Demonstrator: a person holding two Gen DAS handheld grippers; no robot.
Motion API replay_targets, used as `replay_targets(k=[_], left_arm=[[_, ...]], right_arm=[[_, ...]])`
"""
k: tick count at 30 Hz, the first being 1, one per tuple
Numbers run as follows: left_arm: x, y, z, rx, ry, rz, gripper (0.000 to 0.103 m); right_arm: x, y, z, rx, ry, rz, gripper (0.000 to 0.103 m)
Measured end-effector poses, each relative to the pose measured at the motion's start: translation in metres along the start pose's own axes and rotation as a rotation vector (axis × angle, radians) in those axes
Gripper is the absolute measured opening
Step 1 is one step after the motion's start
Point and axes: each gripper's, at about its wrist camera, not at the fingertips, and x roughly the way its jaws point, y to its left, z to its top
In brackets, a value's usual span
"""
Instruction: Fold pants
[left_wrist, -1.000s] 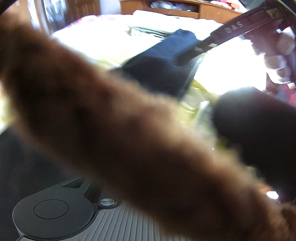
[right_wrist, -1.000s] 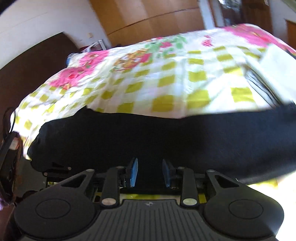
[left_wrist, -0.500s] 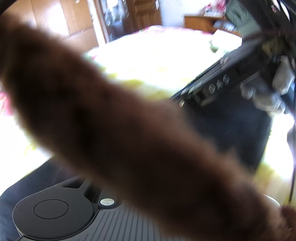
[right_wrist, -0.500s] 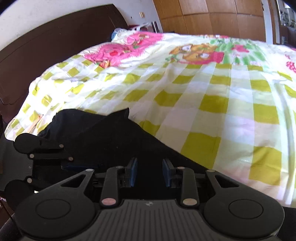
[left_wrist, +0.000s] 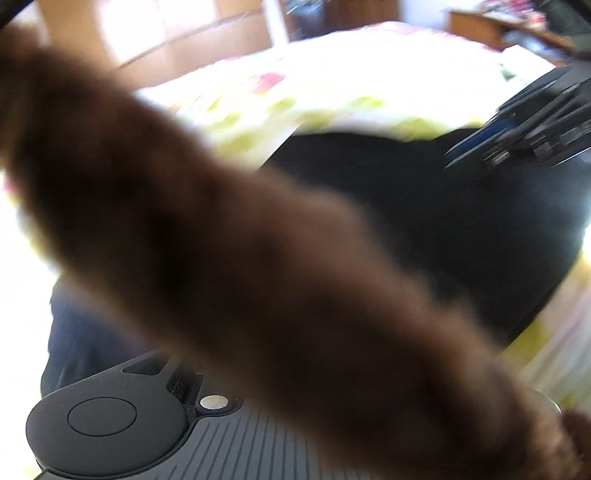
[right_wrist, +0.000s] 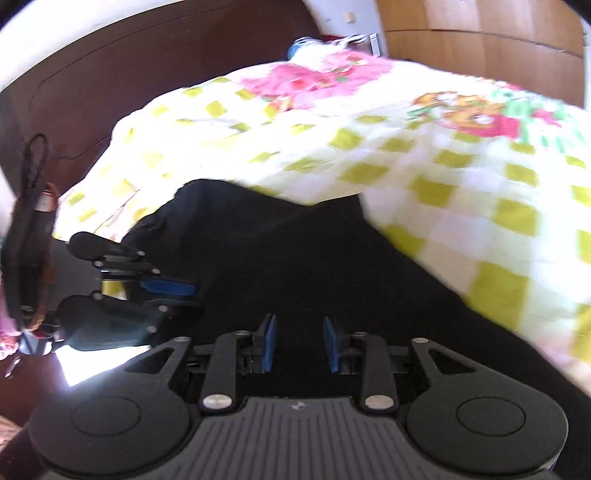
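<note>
Dark navy pants (right_wrist: 295, 258) lie on a bed with a yellow-checked floral sheet (right_wrist: 424, 155). My right gripper (right_wrist: 299, 345) is at the pants; its blue pads stand apart with dark cloth between and under them. My left gripper (right_wrist: 173, 291) shows at the left of the right wrist view, its blue pad (right_wrist: 168, 286) at the pants' edge; whether it holds cloth is unclear. In the left wrist view a blurred brown furry band (left_wrist: 240, 266) hides the fingers; the pants (left_wrist: 461, 221) and the right gripper (left_wrist: 517, 140) show behind it.
A dark wooden headboard (right_wrist: 129, 74) stands behind the bed on the left and wooden wardrobe doors (right_wrist: 480, 33) at the far right. Pink flower prints (right_wrist: 314, 81) mark the sheet's far part. The bed's near left edge (right_wrist: 85, 206) drops away.
Both views have swung across the bed. The pants have been drawn in, now bunched wider under the right gripper, and the left gripper sits closer to the right one.
</note>
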Motion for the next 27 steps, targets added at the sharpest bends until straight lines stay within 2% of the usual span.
replay_targets(k=[2, 3, 4, 6, 8, 10, 12, 13, 14, 16, 19, 21, 27], left_arm=[[-0.009, 0.007, -0.013, -0.025, 0.009, -0.001, 0.023], [-0.015, 0.006, -0.018, -0.01, 0.012, 0.011, 0.023], [-0.019, 0.006, -0.022, -0.002, 0.014, 0.018, 0.023], [-0.026, 0.009, -0.026, -0.019, 0.011, 0.018, 0.023], [-0.033, 0.013, -0.024, -0.017, -0.024, 0.025, 0.023], [-0.038, 0.014, -0.022, -0.022, -0.068, 0.022, 0.023], [-0.031, 0.013, -0.019, -0.027, -0.084, 0.012, 0.023], [-0.025, 0.013, -0.019, -0.026, -0.068, -0.019, 0.023], [-0.019, 0.012, -0.021, -0.021, -0.024, -0.054, 0.023], [-0.018, 0.006, -0.023, 0.004, -0.009, -0.041, 0.022], [-0.034, -0.002, -0.013, 0.019, -0.039, -0.033, 0.021], [-0.046, -0.012, -0.004, 0.025, -0.089, -0.075, 0.021], [-0.033, -0.091, 0.04, 0.167, -0.162, -0.21, 0.023]], right_arm=[[0.022, 0.009, -0.011, 0.045, 0.135, 0.083, 0.043], [0.027, 0.016, -0.018, 0.056, 0.17, 0.115, 0.043], [0.026, 0.026, -0.023, 0.019, 0.178, 0.108, 0.043], [0.015, 0.038, -0.019, -0.054, 0.158, 0.071, 0.043], [0.009, 0.034, -0.008, -0.002, 0.117, 0.088, 0.043], [0.014, 0.029, 0.0, 0.029, 0.084, 0.052, 0.043], [0.03, 0.029, -0.004, 0.044, 0.155, 0.012, 0.043], [0.035, 0.031, -0.013, 0.082, 0.208, 0.039, 0.043], [0.033, 0.034, -0.021, 0.095, 0.219, 0.064, 0.043], [0.017, 0.04, -0.032, 0.089, 0.211, 0.061, 0.043], [-0.025, 0.029, -0.045, 0.208, 0.127, 0.053, 0.042], [-0.058, 0.014, -0.058, 0.265, 0.074, -0.003, 0.042], [-0.16, -0.065, -0.134, 0.543, -0.047, -0.31, 0.042]])
